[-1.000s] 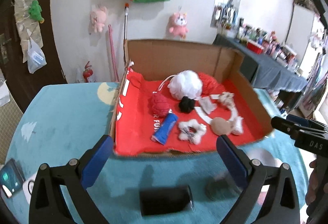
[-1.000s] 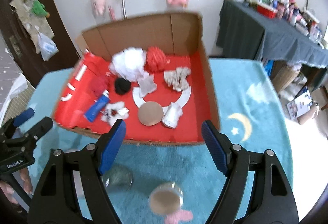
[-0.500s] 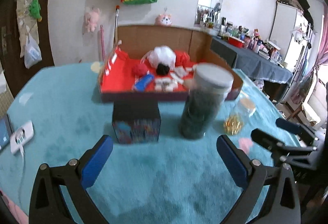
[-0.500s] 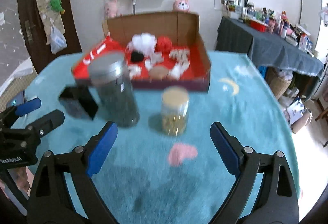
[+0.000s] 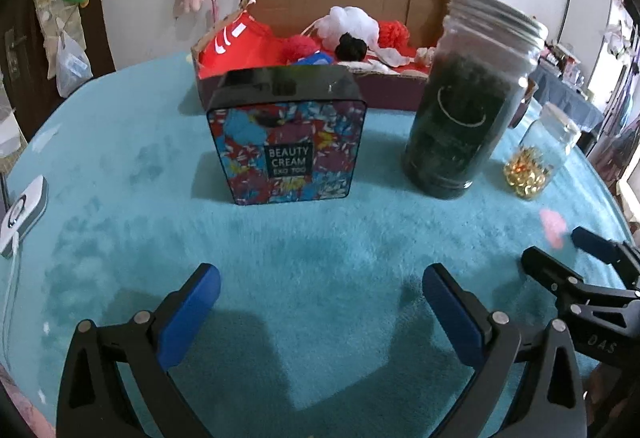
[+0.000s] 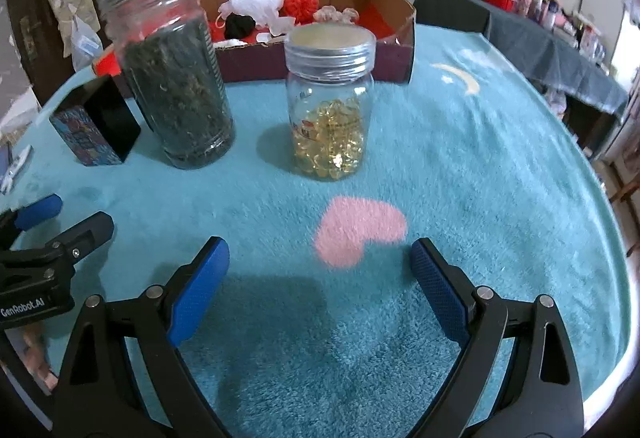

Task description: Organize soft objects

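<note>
The soft objects [image 5: 352, 33] (puffs, a black pom, cloth scraps) lie in the cardboard box [image 6: 394, 13] at the table's far side. The left gripper [image 5: 320, 294] and right gripper [image 6: 320, 266] hover near, both wide and empty. Reaching well likely means lifting over the tall jar [image 5: 464, 105], small jar [image 6: 330, 105] and tin [image 5: 288, 141], since the gaps between are tight.

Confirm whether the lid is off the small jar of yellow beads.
No: in the right wrist view the small jar of yellow beads has its screw lid on.
</note>
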`<action>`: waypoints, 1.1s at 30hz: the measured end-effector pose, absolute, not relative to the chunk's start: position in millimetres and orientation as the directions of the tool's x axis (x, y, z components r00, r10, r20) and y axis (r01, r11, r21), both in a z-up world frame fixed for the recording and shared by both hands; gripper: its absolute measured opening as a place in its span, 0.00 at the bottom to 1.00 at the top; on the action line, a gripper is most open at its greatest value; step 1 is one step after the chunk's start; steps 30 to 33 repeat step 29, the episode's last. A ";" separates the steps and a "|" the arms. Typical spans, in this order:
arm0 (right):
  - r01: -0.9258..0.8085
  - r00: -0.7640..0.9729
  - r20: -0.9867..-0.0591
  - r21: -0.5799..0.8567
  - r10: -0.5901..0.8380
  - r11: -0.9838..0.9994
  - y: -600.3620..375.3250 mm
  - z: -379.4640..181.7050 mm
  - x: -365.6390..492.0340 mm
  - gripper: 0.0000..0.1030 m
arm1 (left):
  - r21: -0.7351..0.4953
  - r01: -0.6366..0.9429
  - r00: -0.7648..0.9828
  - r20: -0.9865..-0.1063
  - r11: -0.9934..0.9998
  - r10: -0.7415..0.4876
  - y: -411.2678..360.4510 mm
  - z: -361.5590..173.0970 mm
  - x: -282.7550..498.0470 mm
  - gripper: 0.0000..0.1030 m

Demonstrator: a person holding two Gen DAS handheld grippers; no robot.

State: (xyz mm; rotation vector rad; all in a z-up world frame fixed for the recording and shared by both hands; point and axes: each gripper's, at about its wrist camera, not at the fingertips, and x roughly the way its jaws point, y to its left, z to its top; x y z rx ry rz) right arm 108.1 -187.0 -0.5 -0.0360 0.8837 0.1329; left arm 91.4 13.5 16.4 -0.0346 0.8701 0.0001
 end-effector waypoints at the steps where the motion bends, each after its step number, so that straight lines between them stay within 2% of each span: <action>1: -0.128 0.629 -0.772 0.020 0.096 0.992 -186.3 -1.2 107.6 0.90 | -0.020 -0.016 0.643 -0.766 1.000 -0.005 12.7 15.2 91.1 1.00; 33: -0.109 0.645 -0.758 0.038 0.099 0.993 -189.5 -2.8 103.3 0.91 | -0.006 -0.028 0.650 -0.760 1.000 0.014 12.2 14.1 87.4 1.00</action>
